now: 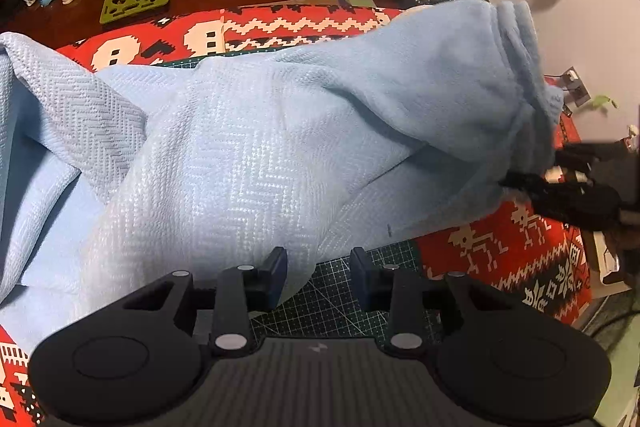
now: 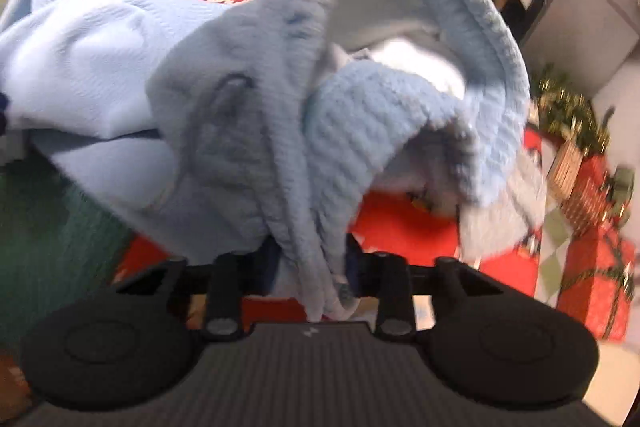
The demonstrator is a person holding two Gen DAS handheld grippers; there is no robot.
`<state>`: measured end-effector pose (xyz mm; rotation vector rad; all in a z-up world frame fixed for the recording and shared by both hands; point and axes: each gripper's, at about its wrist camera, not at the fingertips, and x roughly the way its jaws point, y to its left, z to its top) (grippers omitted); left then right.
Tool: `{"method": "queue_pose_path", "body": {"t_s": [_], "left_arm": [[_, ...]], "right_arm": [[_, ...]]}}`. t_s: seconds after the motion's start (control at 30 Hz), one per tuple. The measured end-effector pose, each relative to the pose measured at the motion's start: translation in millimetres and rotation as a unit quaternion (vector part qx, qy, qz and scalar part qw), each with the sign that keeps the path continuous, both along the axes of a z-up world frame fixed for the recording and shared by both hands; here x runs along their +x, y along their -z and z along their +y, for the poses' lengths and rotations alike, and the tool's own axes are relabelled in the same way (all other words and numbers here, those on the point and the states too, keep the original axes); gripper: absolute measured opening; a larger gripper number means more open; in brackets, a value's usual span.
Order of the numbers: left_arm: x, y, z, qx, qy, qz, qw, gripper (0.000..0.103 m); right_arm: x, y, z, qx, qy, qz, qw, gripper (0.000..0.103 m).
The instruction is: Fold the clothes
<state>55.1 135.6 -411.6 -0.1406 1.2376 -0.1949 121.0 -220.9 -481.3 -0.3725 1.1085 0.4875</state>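
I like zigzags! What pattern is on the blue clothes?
The light blue garment has a woven zigzag, herringbone-like texture, all one colour. The left wrist view shows it best.

Left gripper [image 1: 319, 277]: matte black, broad ribbed grey-black body across the bottom of the frame, stamped with a small pale mark at centre. Flanked by two rounded black lobes, each with an embossed disc. Linked by black bars pinned with silver round rivets. Tipped with dark navy pads [image 1: 276, 277]. Right gripper [image 2: 310, 267]: built alike, same ribbed body, lobes, rivets and pale mark, seen blurred at lower centre of the frame.
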Motion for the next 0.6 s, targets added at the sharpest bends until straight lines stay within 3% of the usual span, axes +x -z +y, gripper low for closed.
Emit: {"method": "queue_pose_path", "body": {"t_s": [0.13,0.33,0.6], "left_arm": [[-2.7,-5.2,-1.1,-0.006,0.011,-0.001,0.9999,0.034],[-7.8,-12.5,-5.8,-0.028,0.034,0.001,0.9990,0.034],[-13.2,-12.4,-18.1,-0.054,0.054,0.006,0.9971,0.034]], "right_arm": [[-32.9,-16.0,-5.8,-0.009,0.023,0.048,0.999,0.024],[-70.1,-41.4,-48.9,0.023,0.132,0.124,0.983,0.022],[-99.4,-45.3,-123.0,-0.080,0.188,0.131,0.970,0.022]]}}
